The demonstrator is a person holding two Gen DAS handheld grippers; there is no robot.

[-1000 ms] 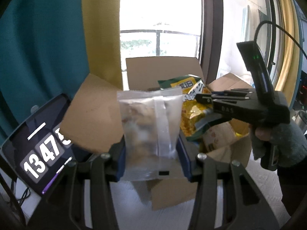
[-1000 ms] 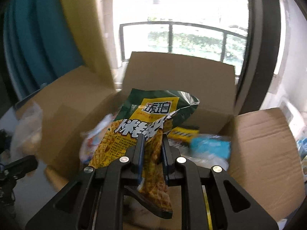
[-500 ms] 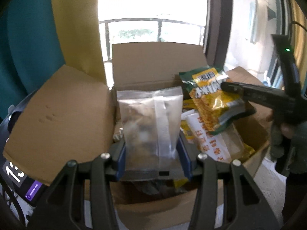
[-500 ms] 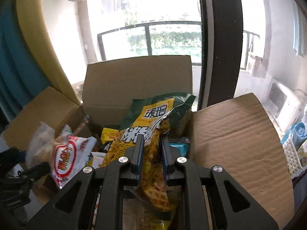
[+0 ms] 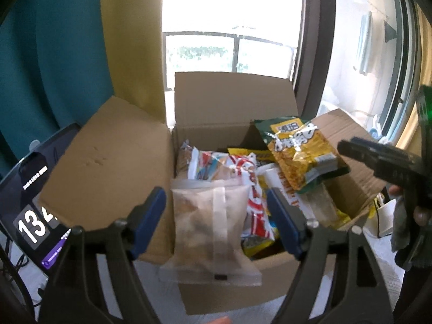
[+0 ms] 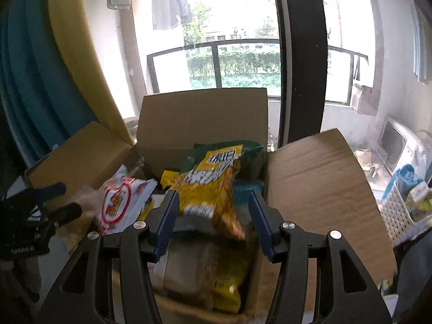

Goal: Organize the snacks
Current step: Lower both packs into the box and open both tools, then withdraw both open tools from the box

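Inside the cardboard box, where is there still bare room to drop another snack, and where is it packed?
Free: the dark gap along the cardboard box's back wall, behind the red-and-white packet and beside the yellow-green snack bag. Crowded: the middle and front right, where packets overlap; the clear bag fills the front left.

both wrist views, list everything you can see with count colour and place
cardboard box: one, brown, flaps open, in front of the window
clear snack bag: one, see-through with pale brown contents, over the box's near edge, between the left fingers, pads off it
yellow-green snack bag: one, above the box's contents, between the right fingers
red-white snack bag: one, in the box, left side
other packets: several, mixed colours, in the box, number unclear
phone: one, dark with white digits, left of the box
white basket: one, right of the box
left gripper: black, blue pads, opening
right gripper: black, blue pads, opening
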